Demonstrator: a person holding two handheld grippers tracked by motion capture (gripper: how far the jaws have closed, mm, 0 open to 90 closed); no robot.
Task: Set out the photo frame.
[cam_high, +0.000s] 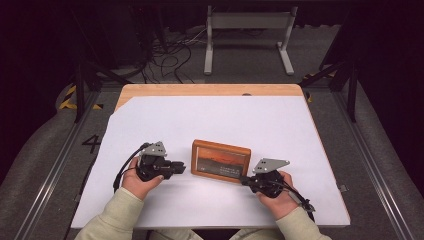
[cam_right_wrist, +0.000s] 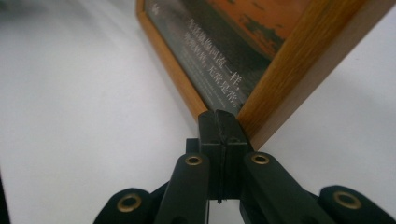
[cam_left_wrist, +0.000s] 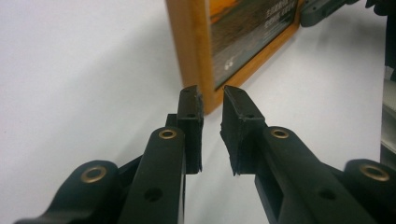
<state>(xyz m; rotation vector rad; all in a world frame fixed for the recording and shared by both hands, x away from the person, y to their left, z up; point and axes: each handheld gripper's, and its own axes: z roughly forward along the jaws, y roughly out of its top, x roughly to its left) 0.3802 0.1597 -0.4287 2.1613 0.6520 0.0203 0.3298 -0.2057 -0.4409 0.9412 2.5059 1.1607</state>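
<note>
Centrally on the white-covered tabletop (cam_high: pixel 150 120) lies a wooden picture frame (cam_high: pixel 220 161), flat, glass up. Left tool (cam_high: pixel 181 167) sits just beside the frame's left edge, jaws slightly parted, nothing between them. Right tool (cam_high: pixel 245 180) has jaws pressed together, empty, tip at the frame's near right corner. Beyond the tabletop: a metal stand (cam_high: pixel 247 35) and loose cables (cam_high: pixel 170 55) on the floor.

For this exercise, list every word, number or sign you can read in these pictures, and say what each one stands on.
"4": painted on the floor, left of the table.
Chinese writing, white, two lines: on the lower dark band of the picture in the wooden frame; too blurred to copy reliably.
Nothing readable on either gripper.
</note>
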